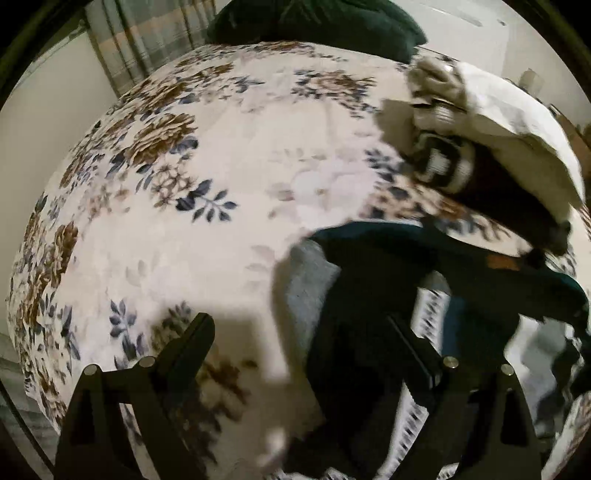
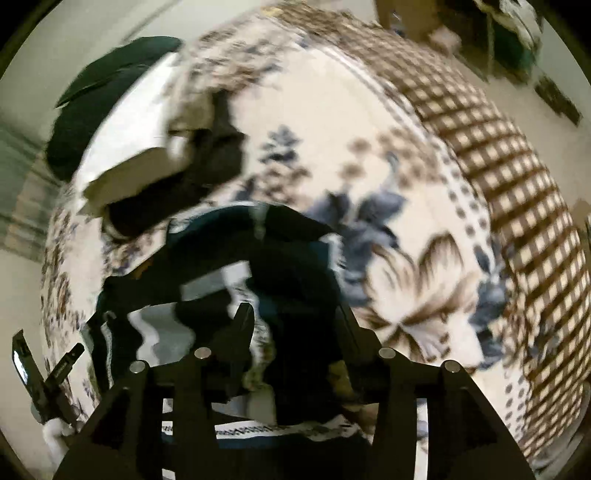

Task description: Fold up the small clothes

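Observation:
A dark teal and black small garment (image 1: 388,280) with white patterned trim lies crumpled on the floral bedspread (image 1: 221,166). My left gripper (image 1: 299,332) is open above the garment's left edge; its right finger is over the dark cloth and nothing is held. In the right wrist view the same garment (image 2: 280,258) lies bunched under my right gripper (image 2: 291,317), whose jaws stand apart with cloth between them; the blur hides whether they pinch it.
A pile of other clothes, white, striped and dark (image 1: 480,147), lies at the far right of the bed and shows in the right wrist view (image 2: 147,140). A dark green pillow (image 1: 317,26) lies at the head. A brown checked blanket (image 2: 498,166) covers the bed's right side.

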